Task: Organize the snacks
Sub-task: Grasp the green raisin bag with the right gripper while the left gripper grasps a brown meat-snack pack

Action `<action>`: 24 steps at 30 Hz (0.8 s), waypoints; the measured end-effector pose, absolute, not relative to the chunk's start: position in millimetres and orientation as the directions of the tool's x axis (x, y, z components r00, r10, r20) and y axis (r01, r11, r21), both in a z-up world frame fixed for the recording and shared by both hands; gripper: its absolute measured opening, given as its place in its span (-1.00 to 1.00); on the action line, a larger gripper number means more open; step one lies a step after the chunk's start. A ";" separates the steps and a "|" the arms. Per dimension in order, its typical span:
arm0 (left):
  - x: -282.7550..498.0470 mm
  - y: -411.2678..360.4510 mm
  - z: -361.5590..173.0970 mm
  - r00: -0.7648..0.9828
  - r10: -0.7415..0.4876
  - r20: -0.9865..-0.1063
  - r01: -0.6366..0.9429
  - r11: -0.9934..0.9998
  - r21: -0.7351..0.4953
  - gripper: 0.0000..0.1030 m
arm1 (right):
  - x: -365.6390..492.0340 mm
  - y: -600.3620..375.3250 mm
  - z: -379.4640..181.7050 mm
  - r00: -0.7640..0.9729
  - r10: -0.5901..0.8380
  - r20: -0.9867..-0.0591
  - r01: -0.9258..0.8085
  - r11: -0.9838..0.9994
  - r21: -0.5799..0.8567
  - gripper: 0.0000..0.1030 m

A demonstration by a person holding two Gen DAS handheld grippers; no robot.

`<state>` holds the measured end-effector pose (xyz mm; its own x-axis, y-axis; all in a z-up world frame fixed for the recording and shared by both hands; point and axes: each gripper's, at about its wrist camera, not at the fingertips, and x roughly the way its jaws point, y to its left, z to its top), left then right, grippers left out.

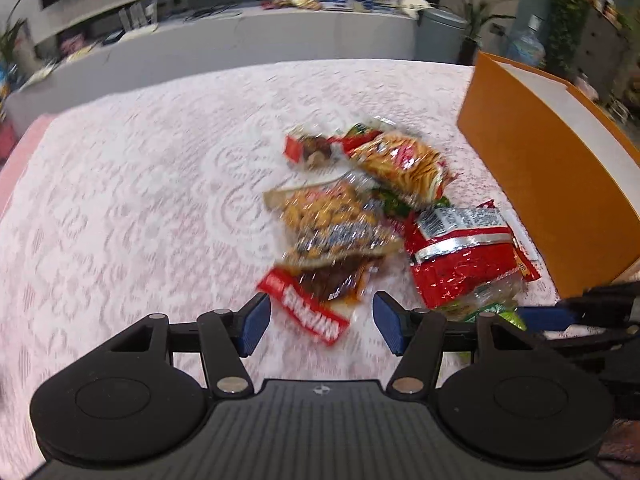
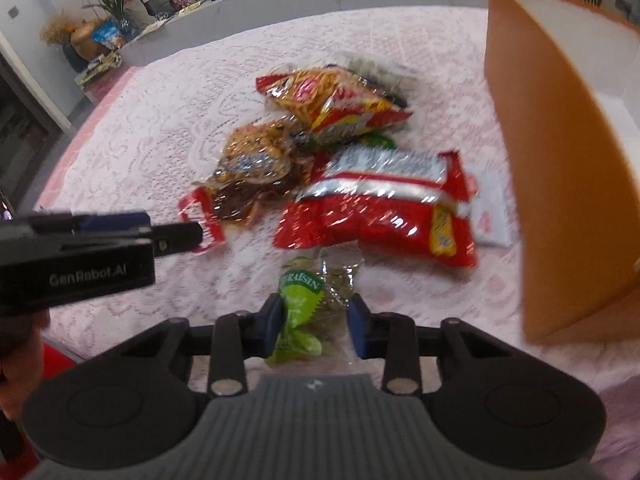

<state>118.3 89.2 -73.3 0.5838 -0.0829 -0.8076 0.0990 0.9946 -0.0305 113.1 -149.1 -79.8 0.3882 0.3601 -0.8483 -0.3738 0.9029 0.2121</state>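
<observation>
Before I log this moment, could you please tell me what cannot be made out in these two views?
- Inside of the orange box: both views, hidden by its own wall.
- Print on the red packet: left wrist view, motion blur.
- White packet: right wrist view, partly under the large red bag; label unreadable.
- Green raisin bag: lower end hidden behind the right hand-held gripper.
- Shelf items behind: too small.

Your table wears a pale pink lace cloth (image 2: 168,128) with white floral swirls. Orange box (image 2: 560,208), white inside, at its right edge. Big crinkly red bag (image 2: 372,224) with a silver band. Raisin pack (image 2: 308,300): lime green and clear. Yellow-and-red noodle-print bag (image 2: 332,100). Your grippers are black with blue pads (image 2: 274,326).
</observation>
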 end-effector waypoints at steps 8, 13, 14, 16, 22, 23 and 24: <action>142.9 55.5 -80.9 0.620 -0.074 -0.781 0.322 0.932 0.168 0.61 | 136.6 -156.3 -76.9 0.367 0.351 -0.862 -0.373 0.904 0.209 -0.41; 159.1 45.3 -90.1 0.643 -0.081 -0.761 0.325 0.929 0.176 0.69 | 139.1 -157.0 -77.3 0.357 0.356 -0.863 -0.383 0.899 0.212 -0.41; 161.8 44.6 -92.2 0.649 -0.087 -0.756 0.317 0.934 0.164 0.70 | 139.4 -158.1 -77.7 0.355 0.359 -0.863 -0.379 0.899 0.218 -0.41; 166.7 40.9 -97.9 0.653 -0.068 -0.754 0.301 0.937 0.176 0.72 | 140.0 -159.6 -78.5 0.352 0.364 -0.862 -0.377 0.899 0.225 -0.41; 177.6 39.8 -113.1 0.636 -0.008 -0.772 0.265 0.942 0.208 0.79 | 141.1 -160.7 -80.3 0.352 0.371 -0.860 -0.380 0.896 0.231 -0.41; 180.3 41.6 -114.9 0.633 -0.005 -0.774 0.252 0.947 0.200 0.83 | 141.1 -161.0 -80.4 0.352 0.373 -0.859 -0.379 0.895 0.233 -0.41; 181.8 44.5 -114.9 0.631 -0.007 -0.776 0.237 0.954 0.184 0.84 | 141.9 -161.2 -81.0 0.352 0.374 -0.858 -0.379 0.895 0.235 -0.40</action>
